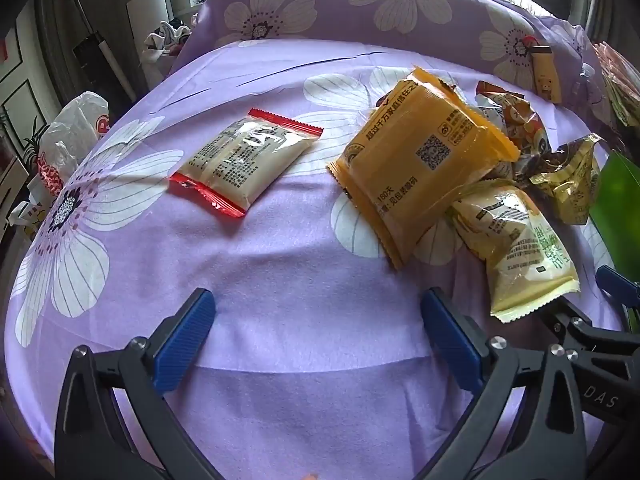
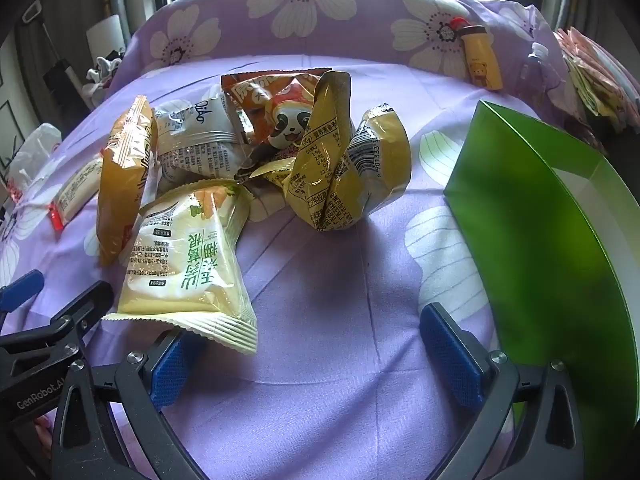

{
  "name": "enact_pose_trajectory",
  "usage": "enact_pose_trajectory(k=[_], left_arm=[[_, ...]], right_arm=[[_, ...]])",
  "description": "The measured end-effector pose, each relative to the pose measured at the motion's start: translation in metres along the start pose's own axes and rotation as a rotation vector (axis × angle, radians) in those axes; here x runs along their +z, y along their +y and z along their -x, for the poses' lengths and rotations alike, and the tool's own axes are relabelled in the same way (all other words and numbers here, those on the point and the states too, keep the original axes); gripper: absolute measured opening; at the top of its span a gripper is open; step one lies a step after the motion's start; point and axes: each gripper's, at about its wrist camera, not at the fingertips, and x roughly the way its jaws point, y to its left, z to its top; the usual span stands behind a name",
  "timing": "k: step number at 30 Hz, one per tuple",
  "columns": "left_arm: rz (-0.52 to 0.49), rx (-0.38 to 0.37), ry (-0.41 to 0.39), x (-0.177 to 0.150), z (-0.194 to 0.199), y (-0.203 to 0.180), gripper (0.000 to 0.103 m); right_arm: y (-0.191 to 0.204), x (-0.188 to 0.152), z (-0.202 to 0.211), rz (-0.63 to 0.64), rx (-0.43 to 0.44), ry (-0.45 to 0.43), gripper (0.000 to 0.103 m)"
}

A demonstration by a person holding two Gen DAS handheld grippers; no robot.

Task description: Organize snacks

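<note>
Snack packets lie on a purple flowered bedsheet (image 1: 280, 280). In the left wrist view a red-edged pale packet (image 1: 244, 160) lies alone at centre left, and a large orange packet (image 1: 424, 168) leans on a pile at the right. A pale yellow packet (image 1: 520, 248) lies at the pile's front. My left gripper (image 1: 318, 336) is open and empty above bare sheet. In the right wrist view the pile holds the pale yellow packet (image 2: 188, 264), the orange packet (image 2: 124, 180), a silver packet (image 2: 196, 140), a panda packet (image 2: 288, 120) and gold packets (image 2: 340, 168). My right gripper (image 2: 308, 356) is open and empty, its left finger under the yellow packet's edge.
A green box (image 2: 540, 240) with a white inside stands open at the right. A small yellow bottle (image 2: 482, 58) and more packets (image 2: 596, 76) lie at the back right by the flowered pillow (image 2: 320, 12). A plastic bag (image 1: 76, 136) sits off the bed's left edge.
</note>
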Motion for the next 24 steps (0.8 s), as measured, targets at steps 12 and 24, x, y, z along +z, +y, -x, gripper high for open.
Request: enact_pose_trajectory(k=[12, 24], left_arm=[[0.000, 0.001, -0.001, -0.0003, -0.0004, -0.0006, 0.103], [-0.001, 0.011, 0.006, -0.0002, -0.0002, -0.0017, 0.103]], right_arm=[[-0.0001, -0.0004, 0.0006, -0.001, 0.000, -0.016, 0.102], [-0.0002, -0.0006, 0.0006, -0.001, 0.000, -0.018, 0.102]])
